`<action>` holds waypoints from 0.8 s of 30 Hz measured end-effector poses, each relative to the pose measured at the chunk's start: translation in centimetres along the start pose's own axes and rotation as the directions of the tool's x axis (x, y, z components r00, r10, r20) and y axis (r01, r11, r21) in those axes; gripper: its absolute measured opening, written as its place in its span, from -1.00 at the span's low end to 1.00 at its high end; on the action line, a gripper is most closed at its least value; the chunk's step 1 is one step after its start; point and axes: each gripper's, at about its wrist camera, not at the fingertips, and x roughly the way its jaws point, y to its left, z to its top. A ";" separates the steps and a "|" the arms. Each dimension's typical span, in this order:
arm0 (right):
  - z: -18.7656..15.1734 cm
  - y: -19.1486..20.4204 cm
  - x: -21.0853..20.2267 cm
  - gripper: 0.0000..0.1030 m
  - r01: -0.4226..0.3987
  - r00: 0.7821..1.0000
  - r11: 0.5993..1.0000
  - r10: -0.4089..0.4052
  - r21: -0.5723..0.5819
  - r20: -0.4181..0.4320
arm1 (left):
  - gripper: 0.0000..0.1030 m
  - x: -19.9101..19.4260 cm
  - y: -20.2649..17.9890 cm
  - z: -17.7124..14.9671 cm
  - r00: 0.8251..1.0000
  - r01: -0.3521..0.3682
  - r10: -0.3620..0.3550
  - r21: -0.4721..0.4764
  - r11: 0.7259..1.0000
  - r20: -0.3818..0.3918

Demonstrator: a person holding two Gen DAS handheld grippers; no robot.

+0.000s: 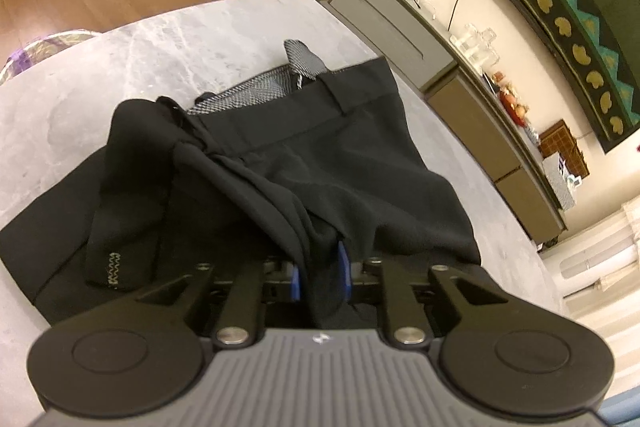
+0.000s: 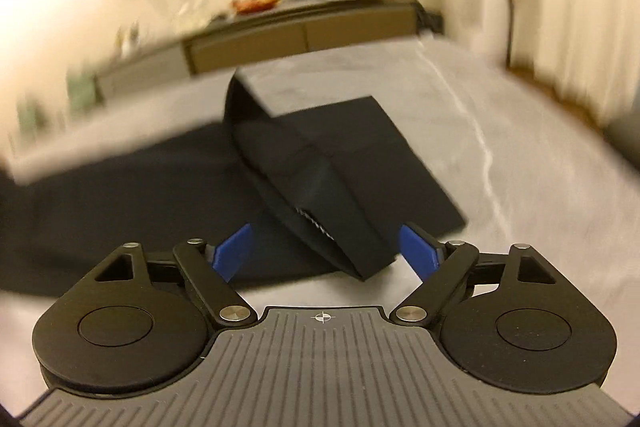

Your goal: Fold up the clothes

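My left gripper [image 1: 320, 277] is pinched nearly closed on a bunched ridge of the black woven trousers [image 1: 280, 163], its blue pads showing only as slivers either side of the cloth at the lower middle of the left wrist view. The trousers lie spread on the pale grey marbled surface [image 1: 140, 67], waistband toward the upper centre of that frame with the grey mesh pocket lining [image 1: 256, 93] turned out, and a narrow black leg end with wavy pale stitching [image 1: 114, 269] flopped across the lower left.

My right gripper [image 2: 324, 251] stands wide open, holding nothing, its blue pads splayed to either side of a folded-over black leg end [image 2: 320, 195] in the middle of that frame (the whole view is smeared with motion, so fine detail is lost).

The risks, as I judge them: my left hold is on a gathered pleat, not a clean edge, so any pull could drag several layers together and leave the fold crooked. The loose leg end at the lower left may slide off or twist if I lift. The pocket lining could get trapped inside the fold as a lump. On the right, closing while moving this fast could catch only the top layer or miss the cloth altogether, and slick fabric on a smooth surface may shift the whole garment.
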 end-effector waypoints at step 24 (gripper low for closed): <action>2.2 -7.1 2.7 -0.74 -0.370 0.899 0.662 0.432 0.651 0.072 | -0.94 -2.2 3.4 0.7 1.000 0.000 0.004 -0.143 0.990 0.025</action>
